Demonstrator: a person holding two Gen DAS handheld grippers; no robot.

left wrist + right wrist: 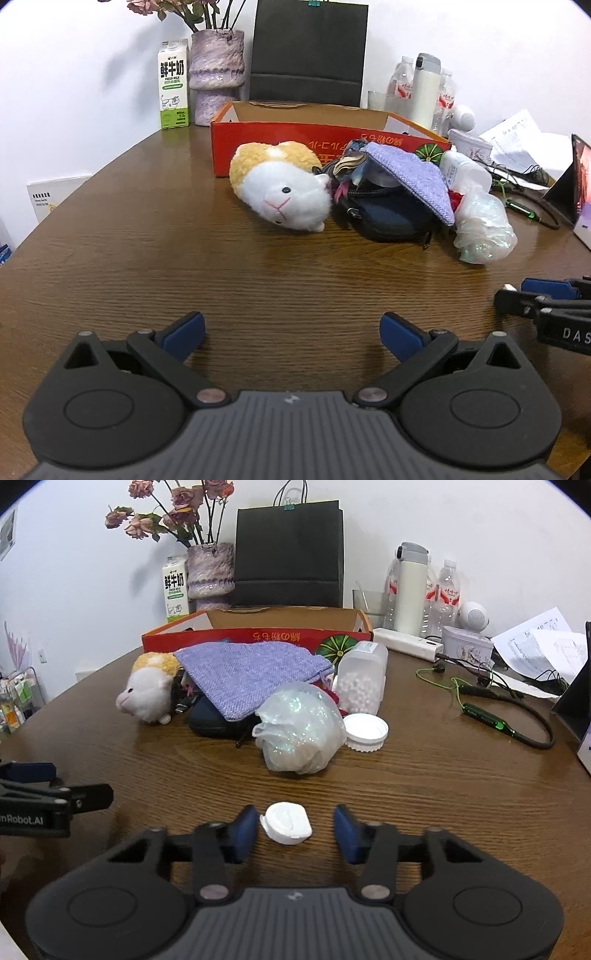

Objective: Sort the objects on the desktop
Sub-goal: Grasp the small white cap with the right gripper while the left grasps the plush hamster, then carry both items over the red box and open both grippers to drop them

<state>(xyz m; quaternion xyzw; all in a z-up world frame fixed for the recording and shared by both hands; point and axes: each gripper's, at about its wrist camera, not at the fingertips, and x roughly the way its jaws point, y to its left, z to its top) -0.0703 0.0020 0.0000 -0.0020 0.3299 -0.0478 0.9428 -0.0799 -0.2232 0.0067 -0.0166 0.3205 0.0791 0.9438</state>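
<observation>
A pile of objects lies on the brown table in front of a red cardboard box (pixel 295 147) (pixel 258 637): a plush hamster (pixel 280 186) (pixel 147 690), a purple knit pouch (pixel 410 177) (pixel 247 672), a dark case (pixel 388 218), a crumpled plastic bag (pixel 482 225) (pixel 299 727), a clear jar of white beads (pixel 364 679) and its white lid (pixel 365 731). A small white cap (pixel 286 823) lies between the open fingers of my right gripper (pixel 295 830), untouched. My left gripper (pixel 291 332) is open and empty over bare table.
At the back stand a milk carton (pixel 173 85), a vase with dried roses (pixel 210 568), a black paper bag (pixel 288 554), a thermos (pixel 408 587) and water bottles (pixel 447 590). At the right lie a green-black neckband cable (pixel 498 716), papers (pixel 543 642) and a tablet (pixel 580 177).
</observation>
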